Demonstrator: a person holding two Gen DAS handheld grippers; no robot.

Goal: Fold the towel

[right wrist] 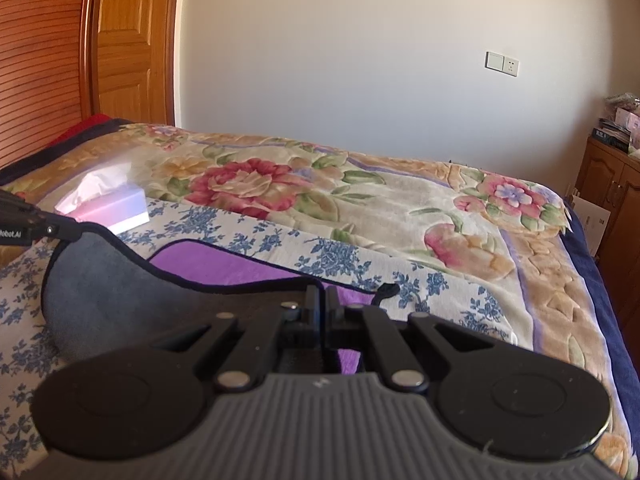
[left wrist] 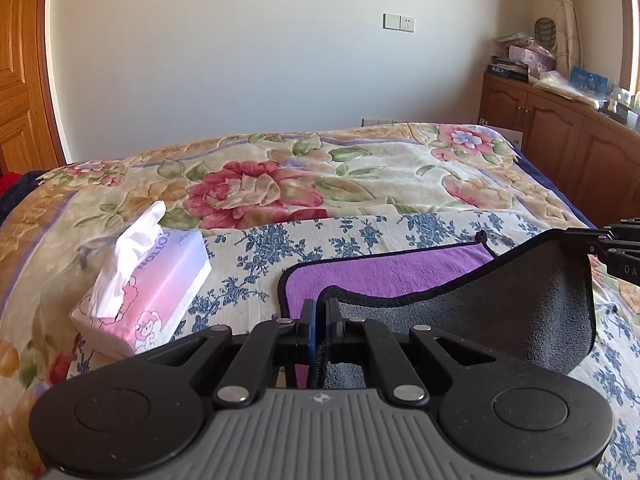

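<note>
The towel is purple on one face and dark grey on the other, with a black hem. It lies on a blue-flowered cloth on the bed. Its near edge is lifted, showing the grey underside. My left gripper is shut on the towel's near left corner. My right gripper is shut on the near right corner; it also shows at the right edge of the left wrist view. The towel's purple face and grey flap show in the right wrist view, with the left gripper at the flap's far end.
A pink tissue box stands on the bed left of the towel; it also shows in the right wrist view. A floral blanket covers the bed. A wooden cabinet stands at the right, a wooden door at the left.
</note>
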